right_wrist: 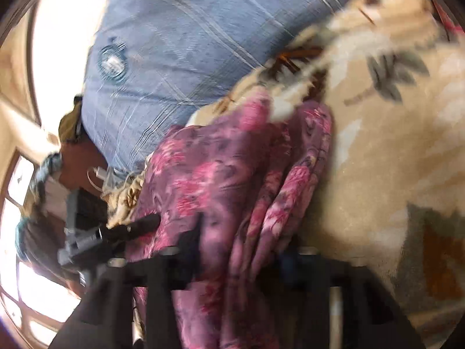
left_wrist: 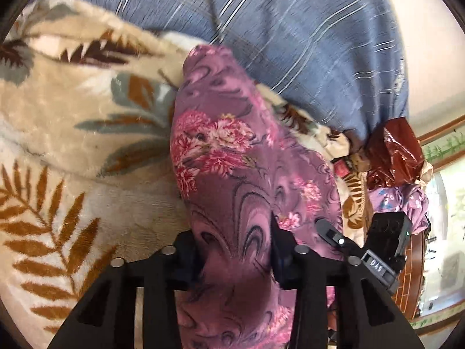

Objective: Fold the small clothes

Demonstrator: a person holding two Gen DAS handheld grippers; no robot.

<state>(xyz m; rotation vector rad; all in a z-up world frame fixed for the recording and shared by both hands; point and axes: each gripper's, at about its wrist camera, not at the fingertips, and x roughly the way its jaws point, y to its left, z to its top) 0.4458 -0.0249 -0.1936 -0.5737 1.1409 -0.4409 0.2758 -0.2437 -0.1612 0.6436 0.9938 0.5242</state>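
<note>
A purple garment with pink flowers (left_wrist: pixel 232 160) hangs bunched between both grippers above a cream blanket with brown and grey leaves (left_wrist: pixel 72 116). My left gripper (left_wrist: pixel 235 250) is shut on the garment's edge, cloth filling the gap between its black fingers. My right gripper (right_wrist: pixel 238 250) is shut on the same garment (right_wrist: pixel 221 174), which falls in folds over it; this view is blurred. The right gripper also shows in the left wrist view (left_wrist: pixel 375 250) at the right, and the left gripper shows in the right wrist view (right_wrist: pixel 125 229) at the left.
The person's blue striped shirt (left_wrist: pixel 290 29) fills the top of both views. A dark red plastic bag (left_wrist: pixel 392 151) and another purple cloth (left_wrist: pixel 407 200) lie at the right. Bright windows (right_wrist: pixel 17 203) stand at the left of the right wrist view.
</note>
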